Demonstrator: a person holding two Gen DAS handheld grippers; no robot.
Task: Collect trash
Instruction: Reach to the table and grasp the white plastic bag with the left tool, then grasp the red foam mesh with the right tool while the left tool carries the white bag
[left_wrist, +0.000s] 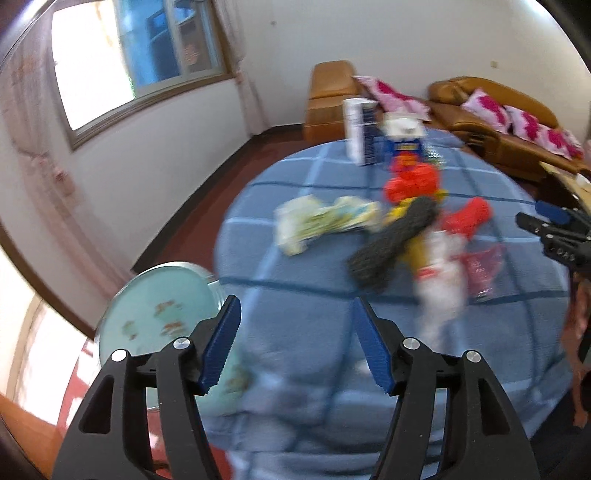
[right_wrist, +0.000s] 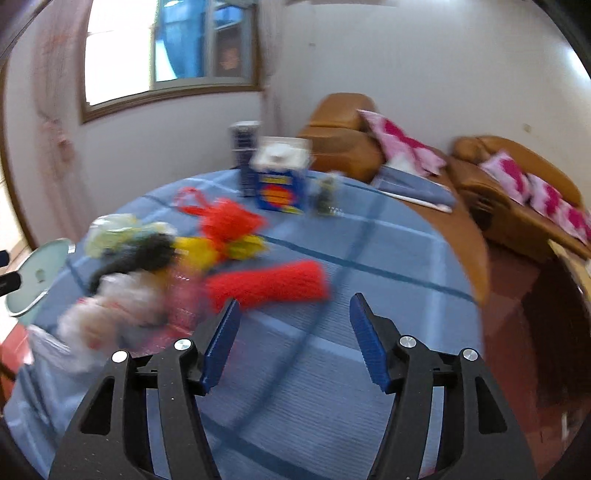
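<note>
Over blue tablecloth (right_wrist: 369, 295), both grippers' fingers (left_wrist: 221, 347) (right_wrist: 221, 343) spread wide, seemingly empty

Trash pile (left_wrist: 424, 229) motion-blurred, items indistinct

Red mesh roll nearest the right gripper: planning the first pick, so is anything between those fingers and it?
Nothing visible. The red mesh roll lies on the blue tablecloth just beyond the open right gripper, slightly left of centre; the white crumpled bag sits further left.
</note>
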